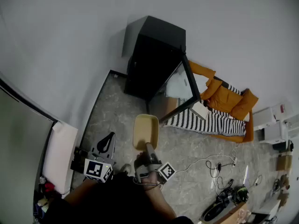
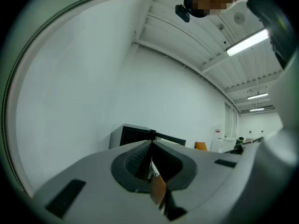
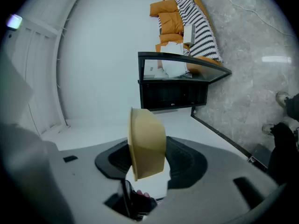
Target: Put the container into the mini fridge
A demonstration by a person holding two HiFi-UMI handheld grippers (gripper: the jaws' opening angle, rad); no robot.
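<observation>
My right gripper is shut on a tan plastic container, gripped by its near rim and held out over the floor toward the fridge. In the right gripper view the container stands on edge between the pads of that gripper. The black mini fridge stands against the wall with its glass door swung open to the right; the fridge lies straight ahead in the right gripper view. My left gripper hangs low at the left, its pads together on nothing.
An orange seat with a striped cover lies right of the fridge door. Cables and dark gear are strewn on the stone floor at the right. White boxes stand far right, a white panel at the left.
</observation>
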